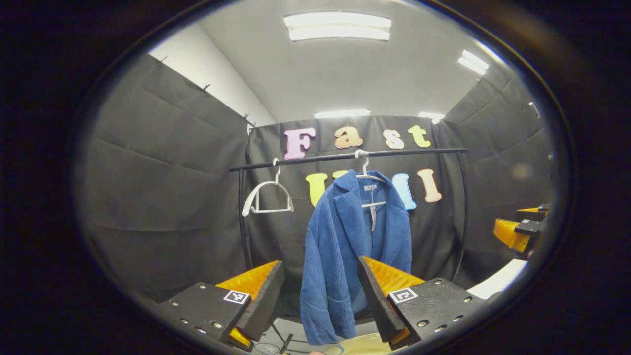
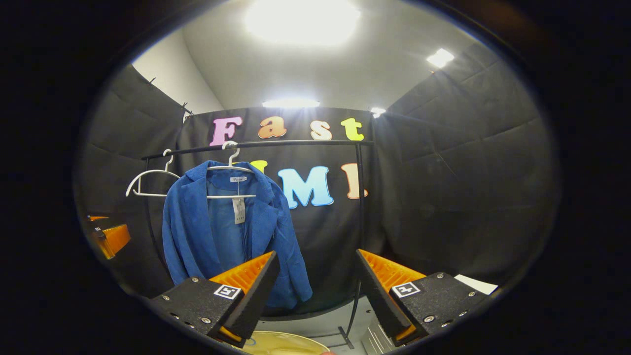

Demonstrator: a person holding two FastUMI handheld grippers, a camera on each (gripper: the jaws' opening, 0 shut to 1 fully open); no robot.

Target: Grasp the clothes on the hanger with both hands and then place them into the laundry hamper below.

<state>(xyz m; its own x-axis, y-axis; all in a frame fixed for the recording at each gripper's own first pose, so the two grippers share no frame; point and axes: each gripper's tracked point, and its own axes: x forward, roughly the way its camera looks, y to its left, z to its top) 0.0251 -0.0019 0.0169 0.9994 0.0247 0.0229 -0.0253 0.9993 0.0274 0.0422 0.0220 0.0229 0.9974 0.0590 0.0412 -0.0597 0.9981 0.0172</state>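
Both grippers (image 1: 320, 296) (image 2: 315, 291) spread apart, empty; blue jacket (image 1: 340, 246) on hanger (image 1: 367, 190); hamper rim (image 2: 281, 342) below.

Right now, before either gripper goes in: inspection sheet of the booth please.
Surface: pale floor strip below the rail.
Job's things: blue corduroy jacket hanging on a white wire hanger on the black rail; tan hamper rim low in frame.
Clutter: empty white hanger beside the jacket.
Grippers: left gripper and right gripper open, short of the jacket.
Cables: nothing seen.
Surroundings: black cloth walls, ceiling lights.
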